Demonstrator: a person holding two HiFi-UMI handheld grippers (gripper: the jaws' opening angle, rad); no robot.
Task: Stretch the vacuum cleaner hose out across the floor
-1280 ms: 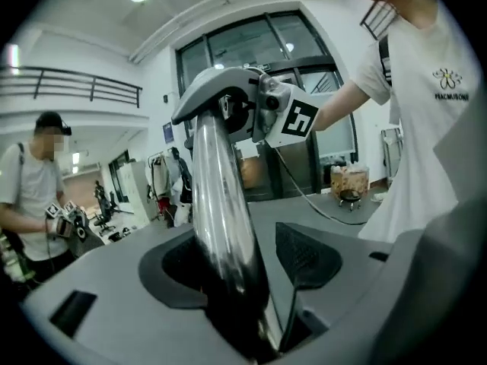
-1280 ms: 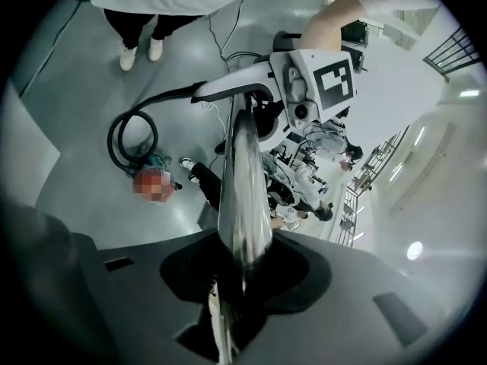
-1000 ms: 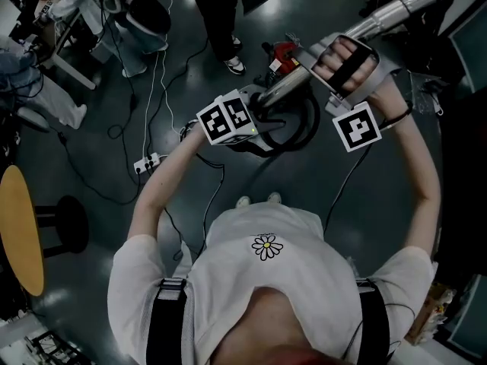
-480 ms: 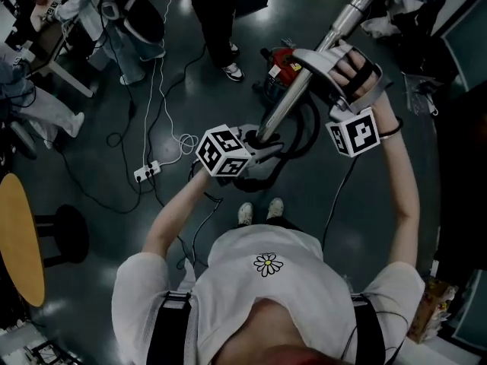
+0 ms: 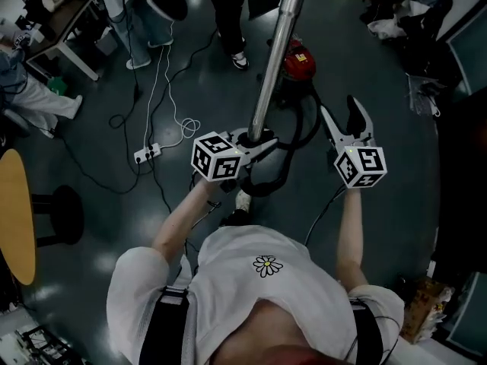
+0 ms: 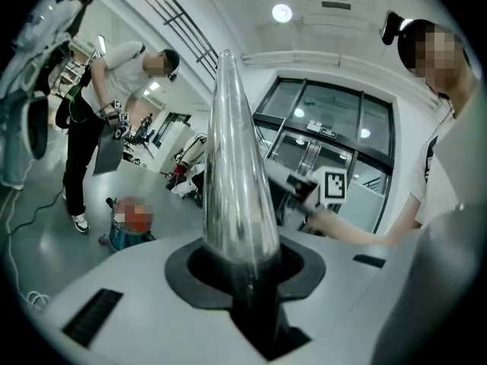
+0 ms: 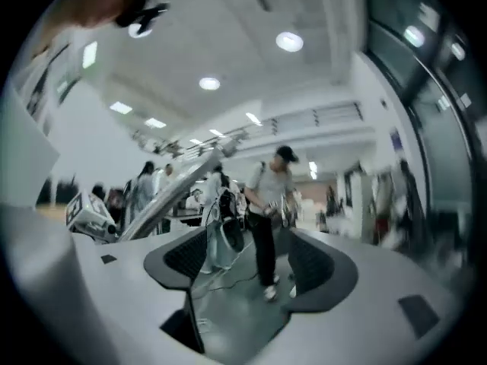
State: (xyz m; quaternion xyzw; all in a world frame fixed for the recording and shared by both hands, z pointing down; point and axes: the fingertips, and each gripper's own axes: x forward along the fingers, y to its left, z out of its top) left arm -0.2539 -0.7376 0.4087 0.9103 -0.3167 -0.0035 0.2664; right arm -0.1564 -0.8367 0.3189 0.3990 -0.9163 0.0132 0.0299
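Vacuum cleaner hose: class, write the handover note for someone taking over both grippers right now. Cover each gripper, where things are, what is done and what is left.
Left gripper: jaws have just been closing and are clamped on the metal tube, which runs on past the red vacuum cleaner.
Right gripper: jaws have just been opening; they stand wide apart with nothing between them, off to the side of the tube.
Hose: lies in loops on the floor between the person's feet and the cleaner.
Done: tube gripped.
Left: hose not yet stretched out; probably draw the tube away from the cleaner.
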